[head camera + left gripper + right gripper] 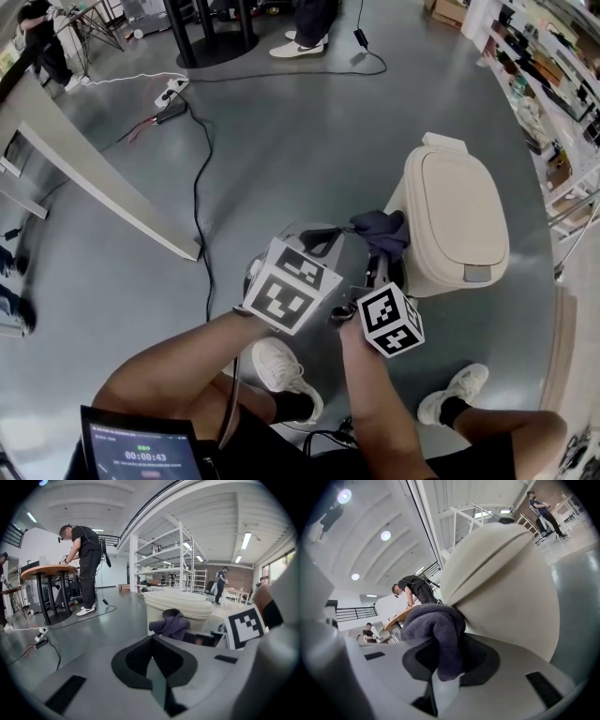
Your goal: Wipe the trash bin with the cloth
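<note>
Well, the soft dark purple-grey cloth (436,634) is bunched up and pinched between the jaws of the right gripper (443,667), up against the upper side of the cream plastic trash bin (506,583). It looks limp and light, so a firm bite on a thick fold suits it; a thin corner might slip free. The bin seems smooth and light on the grey floor (281,141), so hard rubbing could shove it. Just beside, the left gripper (152,644) is closed on nothing
</note>
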The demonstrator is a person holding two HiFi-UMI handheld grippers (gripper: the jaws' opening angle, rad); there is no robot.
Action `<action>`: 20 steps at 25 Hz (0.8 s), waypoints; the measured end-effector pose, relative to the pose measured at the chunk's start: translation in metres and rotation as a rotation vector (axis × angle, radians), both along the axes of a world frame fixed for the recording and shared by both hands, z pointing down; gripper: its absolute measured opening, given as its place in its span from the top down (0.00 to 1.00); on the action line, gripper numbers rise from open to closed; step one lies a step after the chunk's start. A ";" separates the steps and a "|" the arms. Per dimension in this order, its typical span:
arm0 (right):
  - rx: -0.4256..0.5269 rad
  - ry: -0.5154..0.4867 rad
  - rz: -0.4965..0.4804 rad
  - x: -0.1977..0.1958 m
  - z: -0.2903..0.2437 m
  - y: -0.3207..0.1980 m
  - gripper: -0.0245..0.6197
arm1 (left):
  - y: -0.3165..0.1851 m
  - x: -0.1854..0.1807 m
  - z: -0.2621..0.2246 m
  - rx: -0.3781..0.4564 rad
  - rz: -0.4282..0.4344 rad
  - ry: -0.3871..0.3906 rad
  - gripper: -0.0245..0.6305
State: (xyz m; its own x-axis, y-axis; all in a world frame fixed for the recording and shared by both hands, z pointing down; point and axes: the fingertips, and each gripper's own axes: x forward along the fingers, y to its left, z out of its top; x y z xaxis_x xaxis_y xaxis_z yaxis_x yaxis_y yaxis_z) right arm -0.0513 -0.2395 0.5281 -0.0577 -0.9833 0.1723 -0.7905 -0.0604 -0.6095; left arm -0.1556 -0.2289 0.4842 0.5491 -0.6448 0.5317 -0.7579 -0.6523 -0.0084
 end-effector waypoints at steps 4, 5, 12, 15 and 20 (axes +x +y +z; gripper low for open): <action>-0.017 -0.014 0.023 0.003 0.003 -0.008 0.84 | -0.004 -0.005 -0.011 0.013 -0.023 0.035 0.97; -0.027 -0.017 0.030 0.005 0.007 -0.009 0.84 | -0.004 -0.006 -0.014 0.013 -0.028 0.047 0.97; -0.089 -0.037 0.035 0.007 0.037 -0.012 0.84 | -0.002 -0.004 -0.013 0.016 -0.020 0.038 0.97; -0.114 -0.045 0.033 0.008 0.051 -0.011 0.84 | -0.002 -0.004 -0.012 0.012 -0.021 0.037 0.97; -0.177 -0.028 0.039 0.009 0.079 -0.007 0.84 | -0.002 -0.002 -0.013 0.010 -0.016 0.035 0.97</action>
